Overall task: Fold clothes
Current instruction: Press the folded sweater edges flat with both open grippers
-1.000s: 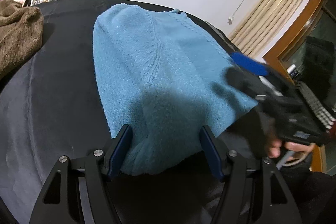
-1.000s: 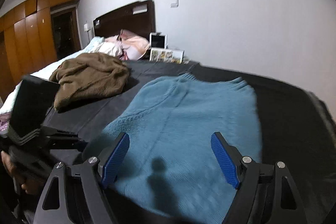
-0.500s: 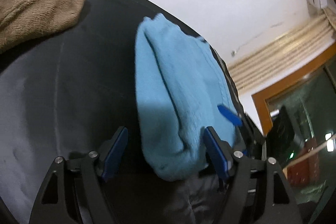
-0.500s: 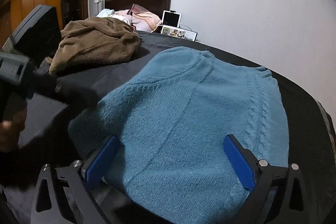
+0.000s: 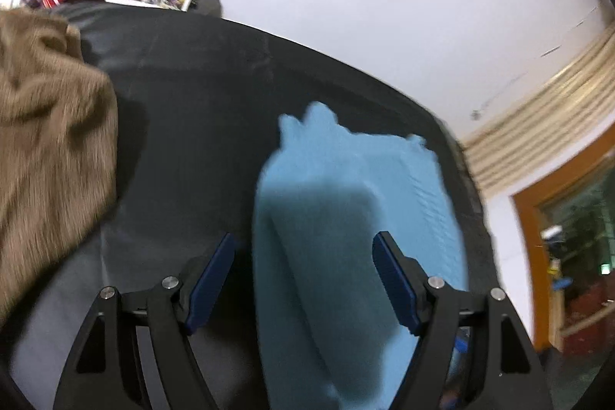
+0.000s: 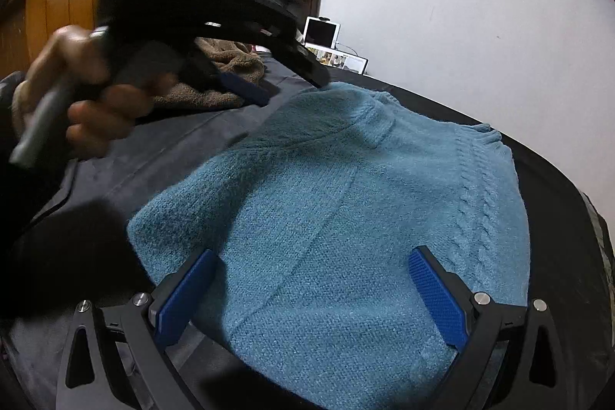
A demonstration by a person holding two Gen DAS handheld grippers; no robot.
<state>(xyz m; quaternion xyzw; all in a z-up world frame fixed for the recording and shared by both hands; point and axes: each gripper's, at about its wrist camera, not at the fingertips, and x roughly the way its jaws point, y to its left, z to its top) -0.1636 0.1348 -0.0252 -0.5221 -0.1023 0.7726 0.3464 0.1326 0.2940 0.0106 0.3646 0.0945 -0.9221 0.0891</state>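
Blue knit sweater (image 6: 346, 218) lies folded on the dark bed (image 6: 569, 218): soft, floppy, light. Both tongs, left (image 5: 303, 279) and right (image 6: 311, 294), gape wide above it, holding nothing. Best gripped at the near hem corners.

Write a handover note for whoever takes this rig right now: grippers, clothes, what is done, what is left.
Left gripper: open, empty, its jaws just opened wider, above the sweater's left edge.
Right gripper: open, empty, its jaws just opened, over the sweater's near edge.
Blue knit sweater: lies folded into a compact block on the dark bed cover.
Brown fleece garment: still in a heap to the left.
Left to do: possibly fold the sweater again, then fold the brown garment.
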